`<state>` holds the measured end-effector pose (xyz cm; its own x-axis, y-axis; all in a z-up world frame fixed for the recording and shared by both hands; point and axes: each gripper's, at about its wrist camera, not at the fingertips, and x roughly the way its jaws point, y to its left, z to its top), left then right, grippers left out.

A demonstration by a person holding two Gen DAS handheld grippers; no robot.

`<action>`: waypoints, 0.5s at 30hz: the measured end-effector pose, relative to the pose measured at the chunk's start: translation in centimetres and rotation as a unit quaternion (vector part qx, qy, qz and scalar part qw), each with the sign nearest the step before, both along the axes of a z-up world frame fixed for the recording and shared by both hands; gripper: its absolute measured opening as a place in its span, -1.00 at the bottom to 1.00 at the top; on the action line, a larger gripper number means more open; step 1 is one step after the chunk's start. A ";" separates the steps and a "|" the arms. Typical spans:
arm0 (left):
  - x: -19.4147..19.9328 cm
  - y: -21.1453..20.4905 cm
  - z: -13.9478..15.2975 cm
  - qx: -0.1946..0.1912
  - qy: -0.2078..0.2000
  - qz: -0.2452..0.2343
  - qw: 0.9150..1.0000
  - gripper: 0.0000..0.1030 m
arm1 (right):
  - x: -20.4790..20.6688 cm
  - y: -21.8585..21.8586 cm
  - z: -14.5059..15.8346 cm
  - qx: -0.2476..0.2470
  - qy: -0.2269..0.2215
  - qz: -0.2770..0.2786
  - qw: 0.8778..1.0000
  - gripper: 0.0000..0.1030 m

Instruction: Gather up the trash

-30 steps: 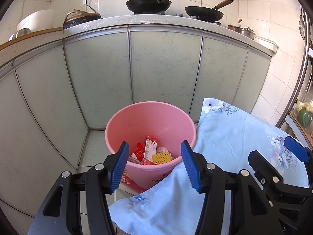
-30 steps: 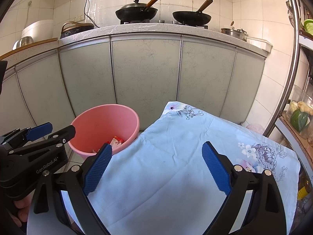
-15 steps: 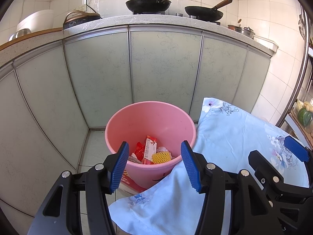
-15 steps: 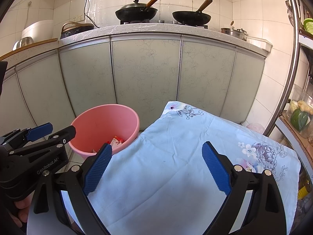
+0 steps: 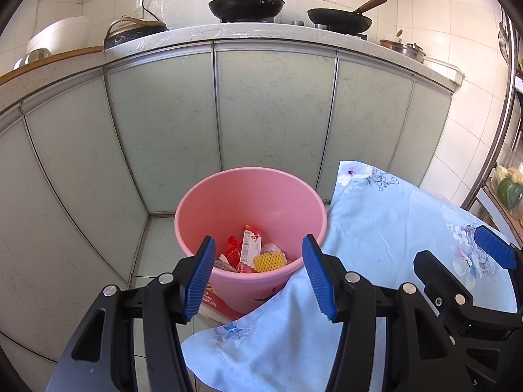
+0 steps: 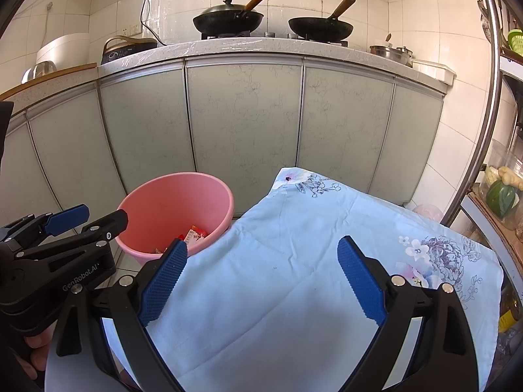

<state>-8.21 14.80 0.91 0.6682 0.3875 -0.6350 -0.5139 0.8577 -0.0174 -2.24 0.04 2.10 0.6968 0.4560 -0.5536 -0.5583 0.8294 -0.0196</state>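
A pink bucket [image 5: 287,196] stands on the floor beside the table; it also shows in the right wrist view [image 6: 163,202]. Inside lie a red-and-white carton [image 5: 250,248], a yellow foam net [image 5: 269,261] and red wrappers [image 5: 232,249]. My left gripper [image 5: 258,276] is open and empty, hovering just above the bucket's near rim. My right gripper [image 6: 261,281] is open and empty above the light blue floral cloth [image 6: 294,261] on the table. The left gripper [image 6: 78,219] also shows at the left of the right wrist view.
Grey-green cabinet doors [image 5: 274,114] stand behind the bucket. Two black pans [image 5: 245,3] sit on the stove above. A red packet [image 5: 215,303] lies on the floor under the bucket's near side. A metal shelf with vegetables [image 6: 500,192] stands at the right.
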 end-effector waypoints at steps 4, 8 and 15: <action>0.0 0.0 0.0 0.001 -0.001 0.003 1.000 0.07 | 0.0 0.0 0.0 0.000 0.000 -0.001 1.000 0.82; -0.1 -0.1 0.0 0.007 -0.003 0.004 1.000 0.07 | 0.0 0.0 0.0 0.000 0.000 -0.001 1.000 0.82; 0.0 -0.1 0.0 0.003 0.004 0.003 1.000 0.07 | 0.0 0.0 0.0 0.001 0.001 -0.001 1.000 0.82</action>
<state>-8.18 14.73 0.89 0.6610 0.3956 -0.6376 -0.5190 0.8547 -0.0078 -2.26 0.04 2.13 0.6970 0.4558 -0.5535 -0.5569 0.8304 -0.0176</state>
